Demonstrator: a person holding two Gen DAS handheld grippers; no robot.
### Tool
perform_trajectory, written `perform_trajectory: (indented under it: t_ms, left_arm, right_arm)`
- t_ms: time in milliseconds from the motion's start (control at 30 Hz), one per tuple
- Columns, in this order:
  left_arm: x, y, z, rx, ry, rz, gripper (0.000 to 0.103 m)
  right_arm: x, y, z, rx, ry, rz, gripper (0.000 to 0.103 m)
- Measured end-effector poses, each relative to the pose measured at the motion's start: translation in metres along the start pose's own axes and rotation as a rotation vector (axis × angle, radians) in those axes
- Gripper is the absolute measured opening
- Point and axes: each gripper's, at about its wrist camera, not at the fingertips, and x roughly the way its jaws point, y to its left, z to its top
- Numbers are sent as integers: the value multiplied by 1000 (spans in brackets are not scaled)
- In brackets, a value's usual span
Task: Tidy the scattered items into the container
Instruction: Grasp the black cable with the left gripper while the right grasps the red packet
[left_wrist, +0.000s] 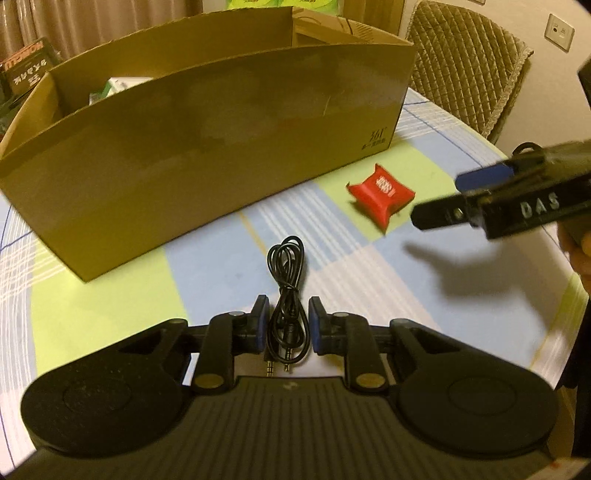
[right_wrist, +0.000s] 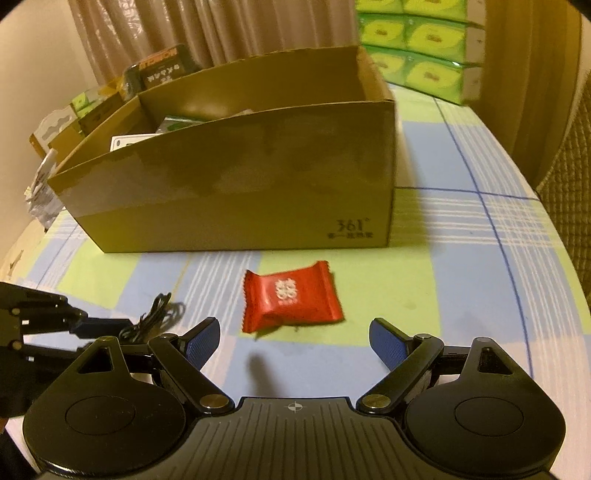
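A coiled black audio cable (left_wrist: 287, 266) lies on the checked tablecloth, its plug end between the blue pads of my left gripper (left_wrist: 286, 306), which is shut on it. A red candy packet (left_wrist: 380, 195) lies to the right, near the corner of the brown cardboard box (left_wrist: 207, 147). My right gripper (left_wrist: 448, 197) reaches in from the right beside that packet. In the right wrist view the red packet (right_wrist: 290, 295) lies just ahead of my right gripper (right_wrist: 293, 336), whose jaws stand wide open and empty. The left gripper (right_wrist: 103, 325) with the cable (right_wrist: 159, 314) is at the left.
The box (right_wrist: 240, 192) is open-topped and holds a white card (right_wrist: 129, 142) and some green packs. Dark packets (right_wrist: 162, 66) are stacked behind it, green tissue packs (right_wrist: 417, 48) at the back right. A padded chair (left_wrist: 465, 62) stands beyond the round table's edge.
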Motion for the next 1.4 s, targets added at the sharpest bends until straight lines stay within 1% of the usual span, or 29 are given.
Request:
perform_trajectory:
  t_ms: [233, 300, 367, 433, 533, 600, 633, 700, 833, 1000, 1167, 1367, 1400]
  left_arm:
    - [1, 3, -4, -5, -7, 1, 20]
    - [3, 2, -1, 1, -15, 3, 27]
    - [6, 2, 1, 2, -18, 6, 37]
    - [7, 1, 3, 6, -25, 10, 38]
    - [11, 1, 5, 1, -24, 9, 36]
    - [11, 2, 5, -4, -28, 10, 22]
    - [10, 2, 5, -5, -29, 12, 12]
    - [10, 3, 5, -17, -31, 25, 11]
    - [6, 5, 1, -28, -31, 23, 11]
    - [0, 9, -6, -49, -28, 27, 11]
    - [-4, 13, -10, -74, -30, 23, 11]
    - [-6, 11, -11, -79, -32, 16, 11]
    - [-6, 11, -11, -80, -33, 16, 11]
  right_arm:
    - [9, 8, 6, -13, 1, 3, 86]
    - [10, 7, 6, -13, 3, 1, 86]
    - [11, 7, 6, -12, 3, -2, 86]
    - [12, 5, 5, -10, 4, -5, 86]
    - [14, 3, 5, -8, 6, -10, 85]
    - [14, 2, 5, -8, 4, -12, 86]
    - [14, 2, 5, -8, 1, -11, 86]
    - [15, 3, 5, -12, -7, -8, 86]
    - [17, 5, 6, -31, -13, 0, 85]
    - [25, 7, 8, -44, -8, -7, 85]
    - [35, 10, 13, -86, -6, -27, 85]
    - [48, 5, 15, -98, 25, -24, 85]
    - [49, 4, 15, -105, 28, -22, 84]
